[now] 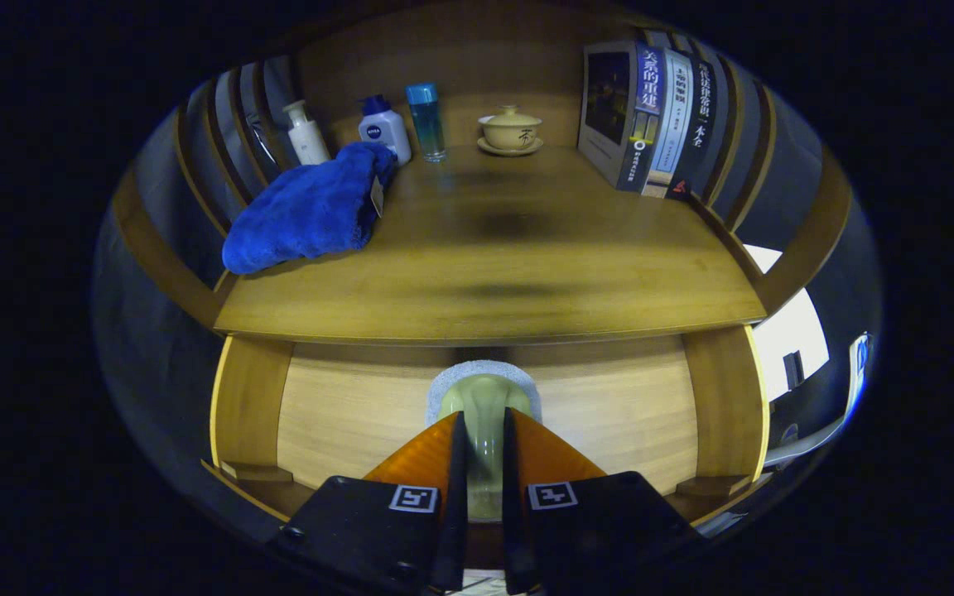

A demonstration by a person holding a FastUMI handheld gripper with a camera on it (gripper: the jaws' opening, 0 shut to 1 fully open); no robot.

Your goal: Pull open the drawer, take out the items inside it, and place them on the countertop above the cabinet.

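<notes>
On the desk (527, 273) above the drawer (609, 406), things are laid out from left to right. At the far left a blue towel (307, 211) is heaped, its upper end lying against the bottles behind it. Behind the towel a white pump bottle (305, 134) is stood, and just beside it a second white bottle with a dark blue cap (384, 128). Next to that a tall blue bottle (426, 122) is set upright. Near the middle of the back edge a lidded cup on a saucer (510, 131) is placed, well apart from the towel. At the right a row of books (651, 116) is stood on end, leaning slightly.

Below the desk, the drawer front is seen as a pale wood panel between two side posts. A pale green knob (484, 406) on a grey round pad is fixed at its middle, and the knob is gripped between the jaws of the gripper (484, 447), which are closed narrowly on its stem. The drawer appears shut or barely moved, though that is hard to judge from this angle; nothing of its contents can be seen.
</notes>
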